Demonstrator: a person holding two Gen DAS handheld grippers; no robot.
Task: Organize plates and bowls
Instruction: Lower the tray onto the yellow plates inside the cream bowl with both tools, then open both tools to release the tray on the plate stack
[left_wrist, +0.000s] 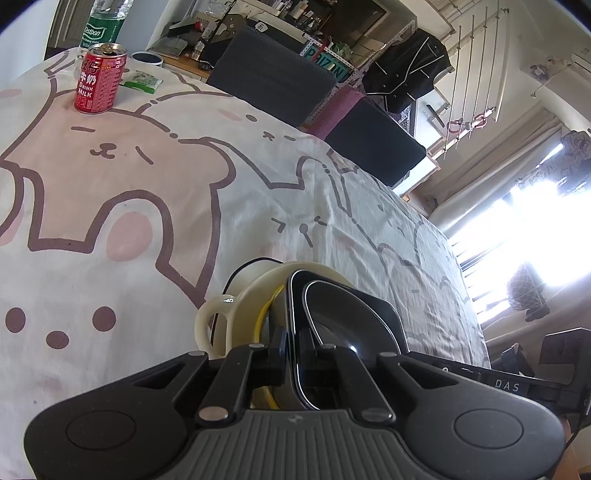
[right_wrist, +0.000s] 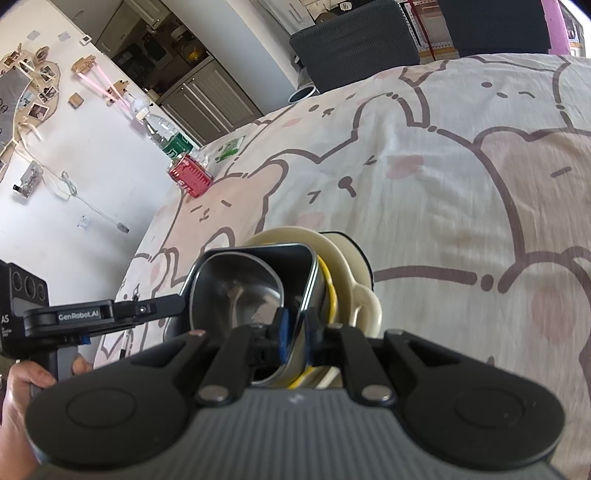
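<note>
A dark, shiny square bowl (left_wrist: 343, 325) sits nested on a stack: a yellow-rimmed dish (left_wrist: 263, 317), a cream bowl with a loop handle (left_wrist: 221, 321) and a white plate below. My left gripper (left_wrist: 293, 354) is shut on the dark bowl's near rim. In the right wrist view the same dark bowl (right_wrist: 243, 291) tops the cream handled bowl (right_wrist: 362, 299). My right gripper (right_wrist: 297, 332) is shut on the bowl's opposite rim. The left gripper (right_wrist: 162, 308) reaches in from the left there, its fingertips at the bowl's far rim.
The table wears a rabbit-print cloth (left_wrist: 147, 192). A red milk can (left_wrist: 99, 77), a green-labelled bottle (left_wrist: 103, 26) and a green packet (left_wrist: 142, 79) stand at the far corner. Dark chairs (left_wrist: 273, 74) line the far side. A wall (right_wrist: 74, 155) borders the table.
</note>
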